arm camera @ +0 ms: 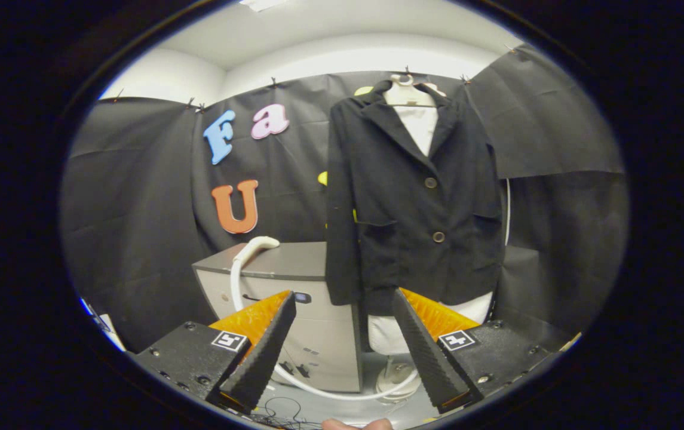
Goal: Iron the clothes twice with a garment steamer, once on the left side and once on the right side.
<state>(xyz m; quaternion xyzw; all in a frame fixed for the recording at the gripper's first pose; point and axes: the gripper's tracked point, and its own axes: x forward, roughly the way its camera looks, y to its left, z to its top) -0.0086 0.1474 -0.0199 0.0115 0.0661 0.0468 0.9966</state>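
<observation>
Black cloth walls on every side, white ceiling above, pale floor below. Nearest, a fingertip (pixel 356 424) of a person's hand at the very bottom, with thin dark wires (pixel 282 413) on the floor just beside it. Gripper (pixel 342 310) released, fingers (pixel 261 352) spread wide apart, nothing held or touched between them. Just beyond and between the fingers, a white hose (pixel 330 391) looping low across the floor. Hose rising up past the left finger to the garment steamer head (pixel 256 245), lying on top of a grey cabinet (pixel 294 280). Cabinet ahead of the left finger, well apart from the tips. Right of the cabinet, and partly overlapping its front, a dark jacket (pixel 413 203) with two buttons, hung upright over a white form (pixel 416 122) on a round white base (pixel 398 377). Jacket hem above the right finger, further back.
</observation>
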